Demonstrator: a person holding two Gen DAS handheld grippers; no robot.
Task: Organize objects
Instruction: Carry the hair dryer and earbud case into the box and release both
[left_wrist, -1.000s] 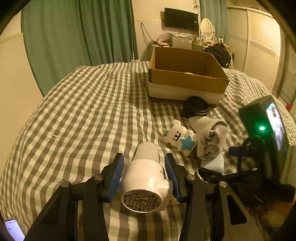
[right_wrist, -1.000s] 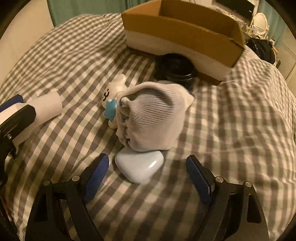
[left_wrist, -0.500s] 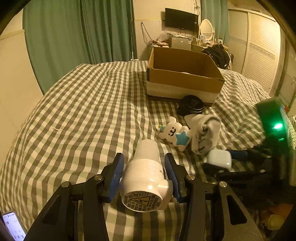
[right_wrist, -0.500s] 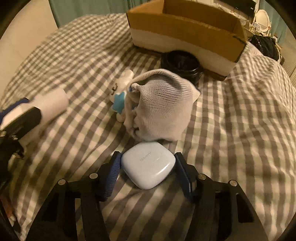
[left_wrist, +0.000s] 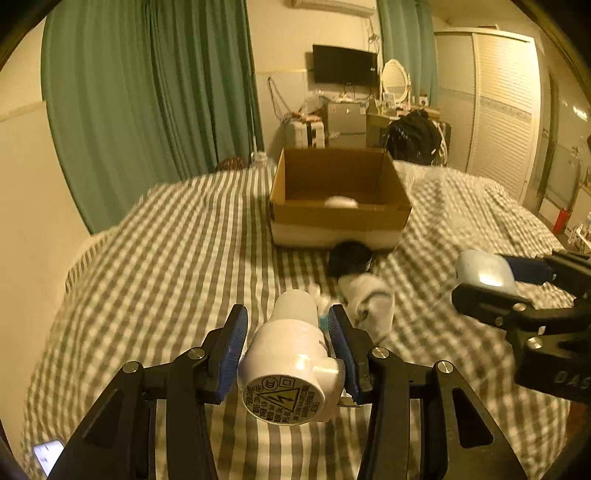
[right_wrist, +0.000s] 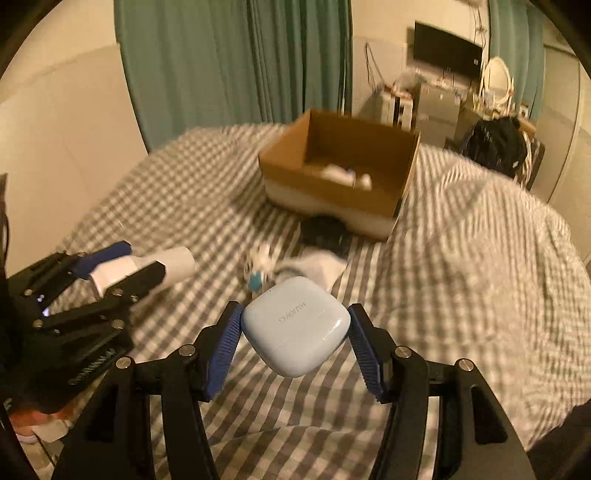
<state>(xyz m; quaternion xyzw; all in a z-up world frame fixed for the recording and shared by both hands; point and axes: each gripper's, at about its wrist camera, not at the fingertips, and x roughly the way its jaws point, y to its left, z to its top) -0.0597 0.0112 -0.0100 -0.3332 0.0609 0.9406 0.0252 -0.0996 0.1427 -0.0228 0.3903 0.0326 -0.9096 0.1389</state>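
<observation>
Both loads have just come up off the checked bed (left_wrist: 155, 258): the left tool (left_wrist: 286, 341) pinches the white hair dryer (left_wrist: 291, 365), the right tool (right_wrist: 293, 332) pinches the pale-blue earbud case (right_wrist: 295, 326), so the cardboard box (right_wrist: 284, 155), upper centre, comes next.

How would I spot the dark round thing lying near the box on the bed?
Find the open brown cardboard box on the grey-and-white checked bedspread. Against its near wall lies a black round object. It is the only dark item; the crumpled sock beside it is pale.
</observation>
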